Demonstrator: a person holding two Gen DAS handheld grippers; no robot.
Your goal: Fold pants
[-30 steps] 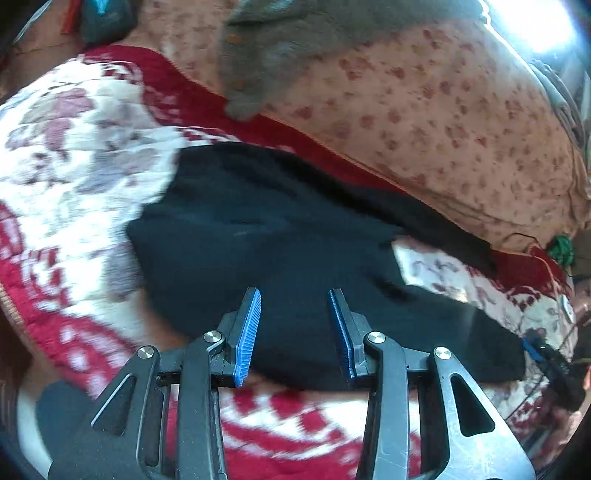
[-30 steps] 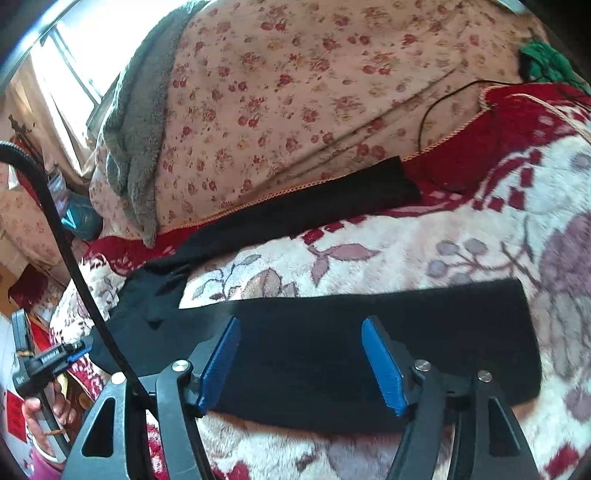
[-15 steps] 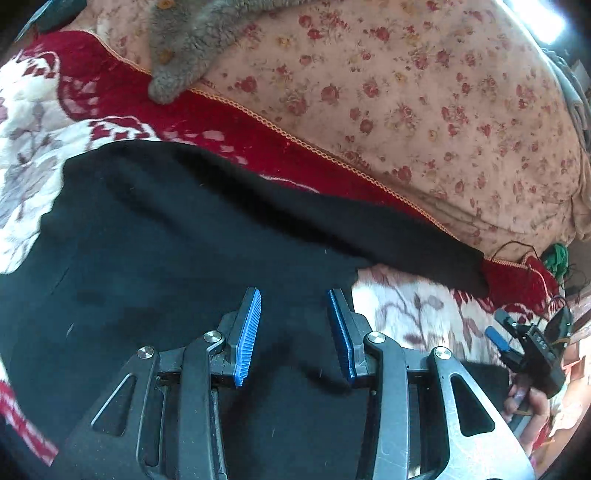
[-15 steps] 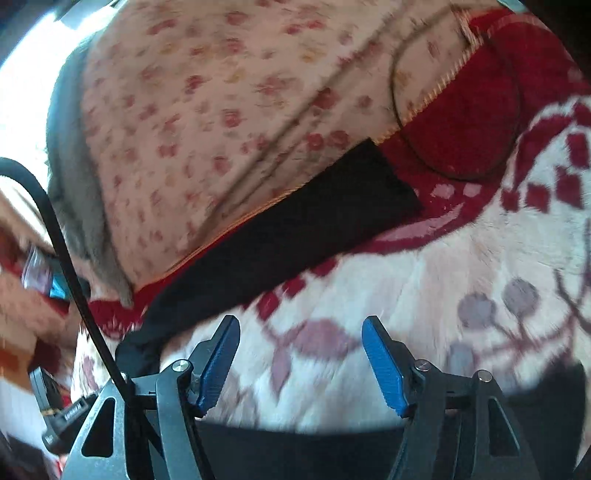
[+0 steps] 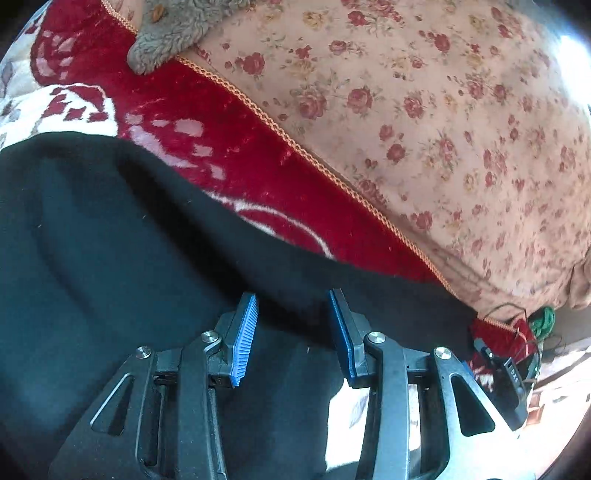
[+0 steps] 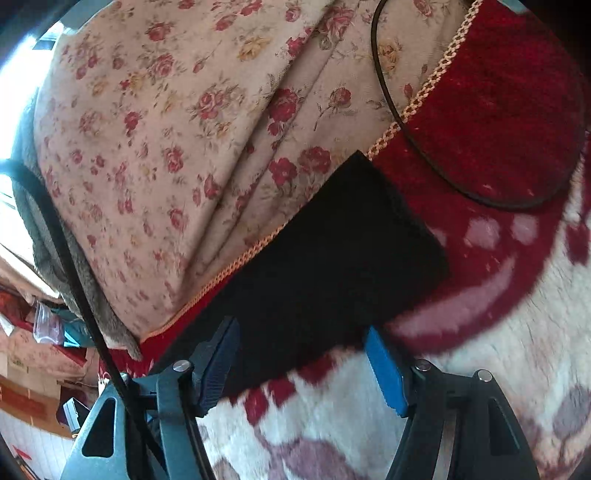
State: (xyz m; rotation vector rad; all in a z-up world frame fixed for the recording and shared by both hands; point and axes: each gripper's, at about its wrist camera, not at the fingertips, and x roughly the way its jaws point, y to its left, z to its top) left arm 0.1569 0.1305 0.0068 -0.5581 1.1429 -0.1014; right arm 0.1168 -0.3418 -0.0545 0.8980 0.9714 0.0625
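Black pants lie spread on a red and white floral blanket. In the left wrist view the seat fills the lower left and the far leg runs off to the right. My left gripper hovers open just over that leg's upper edge, nothing between its blue pads. In the right wrist view the far leg's cuff end lies against the blanket's braided border. My right gripper stands open just short of the cuff, its pads either side of the leg and clear of the cloth.
A pink rose-patterned quilt piles up behind the blanket. A grey fleece hangs over it at the far left. A black cable loops across the red border near the cuff. Green cord and clutter lie at the right edge.
Both grippers moved away from the near part of the pants toward the far leg and sank closer to the cloth. The right one passed from the near leg to the far cuff. Jaw openings are unchanged.
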